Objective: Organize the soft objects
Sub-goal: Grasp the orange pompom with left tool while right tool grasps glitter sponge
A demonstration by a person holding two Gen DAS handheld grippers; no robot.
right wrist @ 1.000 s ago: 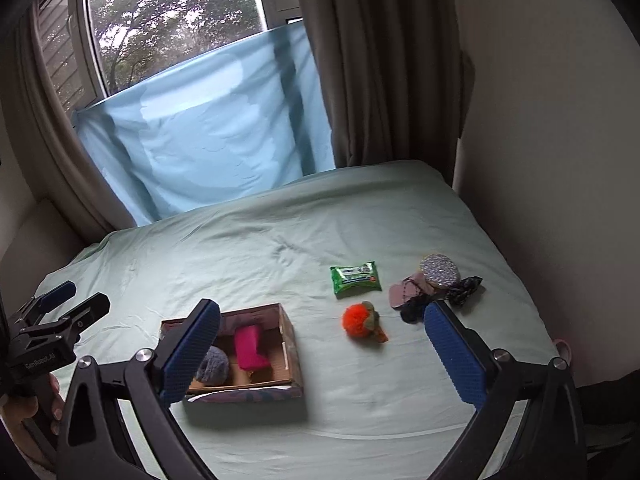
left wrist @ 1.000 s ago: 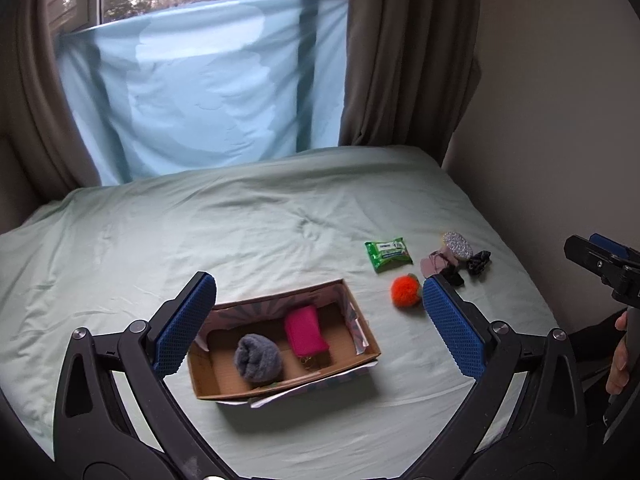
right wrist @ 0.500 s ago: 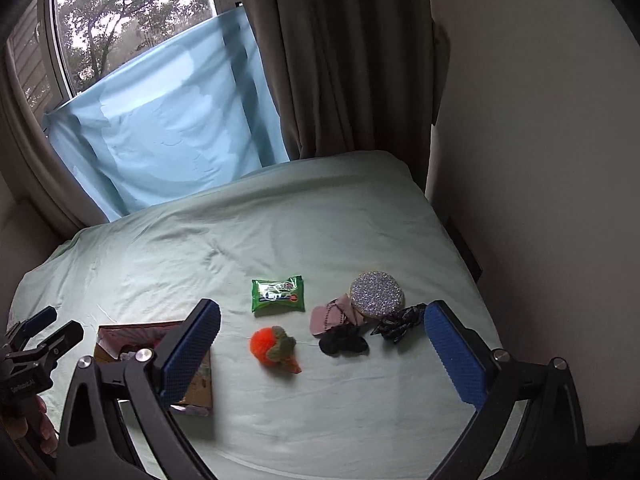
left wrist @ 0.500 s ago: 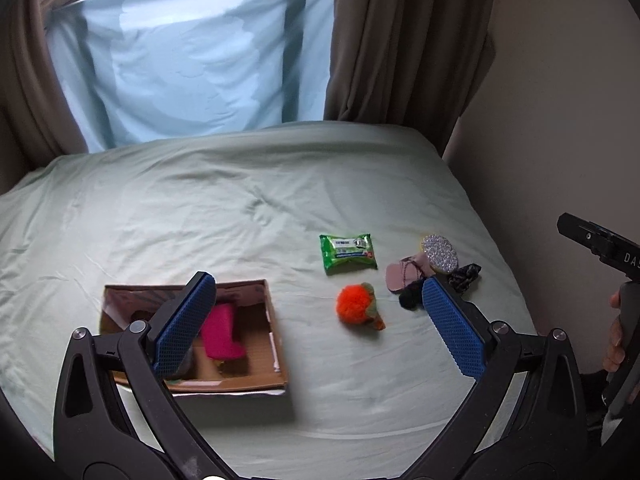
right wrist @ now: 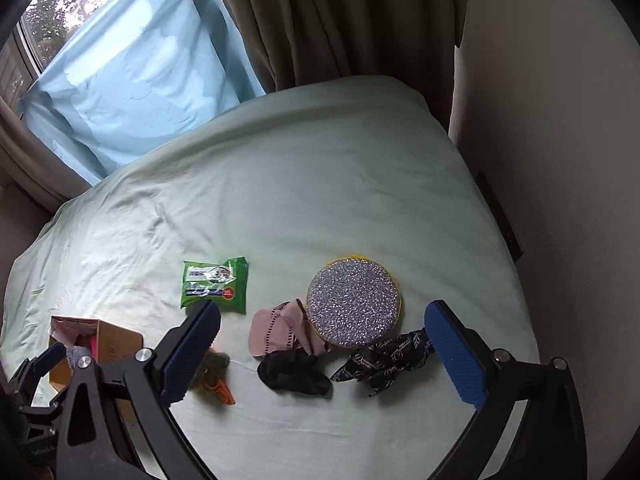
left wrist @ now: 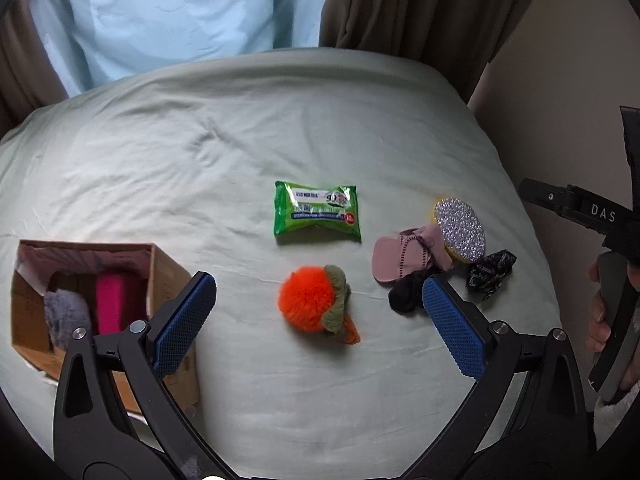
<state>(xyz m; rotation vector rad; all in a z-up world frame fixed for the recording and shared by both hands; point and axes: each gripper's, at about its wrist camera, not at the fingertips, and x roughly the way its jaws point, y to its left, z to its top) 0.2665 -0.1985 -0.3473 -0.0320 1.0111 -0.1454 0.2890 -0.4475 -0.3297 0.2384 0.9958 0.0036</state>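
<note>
A cardboard box (left wrist: 168, 276) at the left holds a grey fuzzy roll (left wrist: 66, 314) and a pink roll (left wrist: 112, 304). An orange fluffy toy (left wrist: 312, 304) lies between the open fingers of my left gripper (left wrist: 320, 316), a little beyond them. My right gripper (right wrist: 322, 344) is open over a pile: a pink cloth (right wrist: 280, 332), a black cloth (right wrist: 294, 374), a patterned dark scrunchie (right wrist: 384, 362) and a round glittery sponge (right wrist: 354, 304). A green wipes pack (right wrist: 214, 284) lies behind the toy. Both grippers are empty.
Everything lies on a pale green bed sheet (left wrist: 200, 160). Brown curtains (right wrist: 340, 20) and a blue sheet over the window (right wrist: 140, 80) are behind the bed. A wall (right wrist: 560, 160) runs along the bed's right edge.
Both grippers have swung right and come down closer to the bed. The left has gone from over the box to the orange toy, the right to the cloth pile.
</note>
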